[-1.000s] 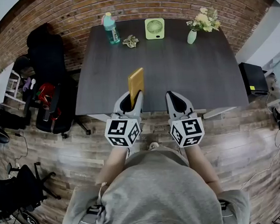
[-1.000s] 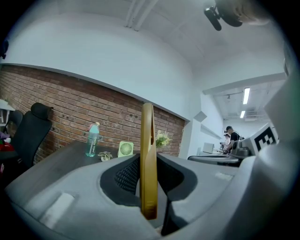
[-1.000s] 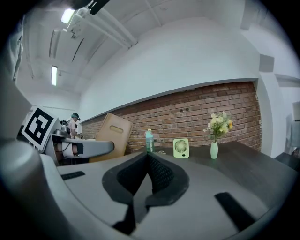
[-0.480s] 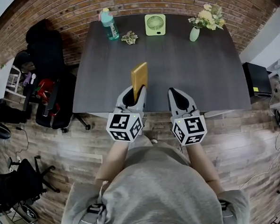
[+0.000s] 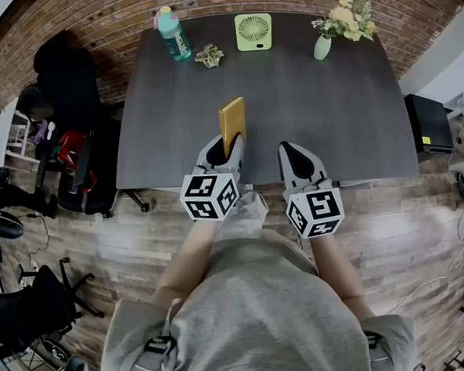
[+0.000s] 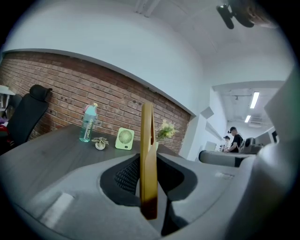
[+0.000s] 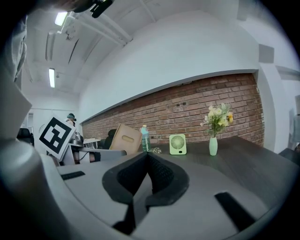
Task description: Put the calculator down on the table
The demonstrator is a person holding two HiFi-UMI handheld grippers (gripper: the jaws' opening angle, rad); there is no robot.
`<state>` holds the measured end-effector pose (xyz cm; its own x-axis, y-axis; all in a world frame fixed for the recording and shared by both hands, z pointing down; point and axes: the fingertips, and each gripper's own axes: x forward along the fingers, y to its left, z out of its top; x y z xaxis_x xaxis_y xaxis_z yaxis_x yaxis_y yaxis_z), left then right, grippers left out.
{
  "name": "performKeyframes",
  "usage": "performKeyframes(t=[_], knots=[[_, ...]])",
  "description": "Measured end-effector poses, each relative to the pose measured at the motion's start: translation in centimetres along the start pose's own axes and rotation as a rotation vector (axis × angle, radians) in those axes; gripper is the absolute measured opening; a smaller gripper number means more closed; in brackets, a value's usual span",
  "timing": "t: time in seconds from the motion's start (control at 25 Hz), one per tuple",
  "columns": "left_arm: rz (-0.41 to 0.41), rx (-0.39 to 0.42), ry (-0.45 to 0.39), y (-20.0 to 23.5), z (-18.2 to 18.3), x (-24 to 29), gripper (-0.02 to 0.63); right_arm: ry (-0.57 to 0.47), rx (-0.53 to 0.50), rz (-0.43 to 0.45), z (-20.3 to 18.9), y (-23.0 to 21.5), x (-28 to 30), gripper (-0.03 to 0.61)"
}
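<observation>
The calculator (image 5: 232, 120) is a flat tan slab standing on its edge, held upright over the near part of the dark table (image 5: 322, 112). My left gripper (image 5: 228, 146) is shut on its lower end. In the left gripper view the calculator (image 6: 147, 154) rises straight up between the pads, which press on both its faces. My right gripper (image 5: 293, 155) hovers beside it at the table's near edge, shut with nothing in it. The right gripper view shows the calculator (image 7: 125, 139) off to the left.
Along the table's far edge stand a teal bottle (image 5: 172, 34), a small plant (image 5: 208, 57), a green desk fan (image 5: 253, 30) and a vase of flowers (image 5: 340, 27). A black office chair (image 5: 69, 81) stands left of the table, and a black box (image 5: 426, 126) lies on the floor to the right.
Both grippers have moved forward over the table's near edge. The left one has carried the calculator further in and slightly lower. The grip is unchanged.
</observation>
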<state>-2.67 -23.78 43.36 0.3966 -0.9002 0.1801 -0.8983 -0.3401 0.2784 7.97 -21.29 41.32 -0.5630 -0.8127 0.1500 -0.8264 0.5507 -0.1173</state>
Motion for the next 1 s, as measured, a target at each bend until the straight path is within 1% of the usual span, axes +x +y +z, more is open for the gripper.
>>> performKeyframes(t=[0.44,0.72,1.0], knots=[[-0.018,-0.026,0.119,2.8,-3.7,6.3,0.087,0.046,-0.002,-0.038,-1.3,-2.7,4.0,0.002],[-0.011,-0.061,0.215,4.1,-7.0,9.2,0.087,0.082,0.022,-0.059,-2.6,-4.6,5.7,0.002],[-0.008,-0.067,0.291,5.0,-9.4,11.6,0.087,0.112,0.038,-0.07,-3.8,-5.6,7.3,0.002]])
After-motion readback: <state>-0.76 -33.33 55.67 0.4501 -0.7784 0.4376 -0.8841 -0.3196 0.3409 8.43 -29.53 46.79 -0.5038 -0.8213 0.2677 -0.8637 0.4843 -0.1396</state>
